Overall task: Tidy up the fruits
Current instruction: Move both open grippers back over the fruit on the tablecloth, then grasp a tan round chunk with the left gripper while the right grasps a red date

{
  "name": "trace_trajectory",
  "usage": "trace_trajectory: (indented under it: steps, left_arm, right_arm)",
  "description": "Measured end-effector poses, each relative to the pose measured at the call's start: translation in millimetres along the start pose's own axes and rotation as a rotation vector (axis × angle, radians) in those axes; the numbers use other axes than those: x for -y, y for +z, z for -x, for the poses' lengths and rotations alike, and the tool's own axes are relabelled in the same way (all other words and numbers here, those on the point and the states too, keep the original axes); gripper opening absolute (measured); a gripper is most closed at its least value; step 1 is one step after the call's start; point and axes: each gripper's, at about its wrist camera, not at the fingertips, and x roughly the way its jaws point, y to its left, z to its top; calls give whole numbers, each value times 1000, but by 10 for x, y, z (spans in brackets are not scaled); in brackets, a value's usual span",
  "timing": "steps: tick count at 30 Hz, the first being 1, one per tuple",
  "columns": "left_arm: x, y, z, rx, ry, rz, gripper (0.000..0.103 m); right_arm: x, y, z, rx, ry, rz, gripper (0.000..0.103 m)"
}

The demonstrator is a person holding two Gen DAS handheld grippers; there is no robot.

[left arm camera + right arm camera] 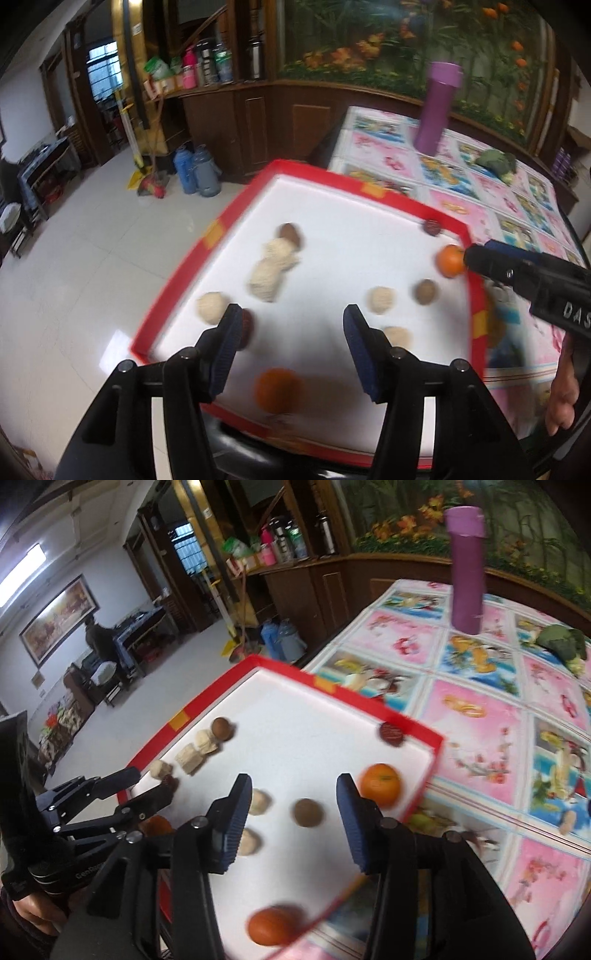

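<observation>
My left wrist camera looks steeply down along its fingers, close over the red-rimmed tray [399, 199], filling the frame's centre. My right wrist camera faces the same way, equally near. Both share the tray [413, 722], patterned tablecloth [517, 206] and purple bottle [466, 568] upper right.

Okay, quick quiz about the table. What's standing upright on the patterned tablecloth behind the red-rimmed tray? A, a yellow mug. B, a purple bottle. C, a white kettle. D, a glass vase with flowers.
B: a tall purple bottle stands upright on the cartoon-print tablecloth beyond the red-rimmed tray; both wrist views show it, and no vase, mug or kettle stands on the cloth.
</observation>
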Motion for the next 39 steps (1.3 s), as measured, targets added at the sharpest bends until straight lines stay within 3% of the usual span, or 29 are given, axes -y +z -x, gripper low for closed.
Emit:
trace_trajectory:
  steps: [12,21,27,36,38,39]
  left_arm:
    - [1136,-42,70,-35,-169,-202,57]
    - [1898,-47,-24,-62,-291,-311,57]
    - [2379,90,-180,-63,-354,-340,57]
    - [2629,146,-342,-91,-330,-350,57]
    - [2662,147,-354,-93,-327,-355,57]
    - [2689,154,-368,-94,-324,-358,57]
  right_arm:
    - [1182,-418,676,45,-166,-157,50]
    - [2068,-732,1085,38,-367,-217,49]
    - [2446,-607,1047,38,-367,-263,49]
    - [2481,-385,687,18,-374,-212,49]
    - [2524,-386,626,3,-374,-206,41]
    - [2551,-394,604,-7,-370,-208,30]
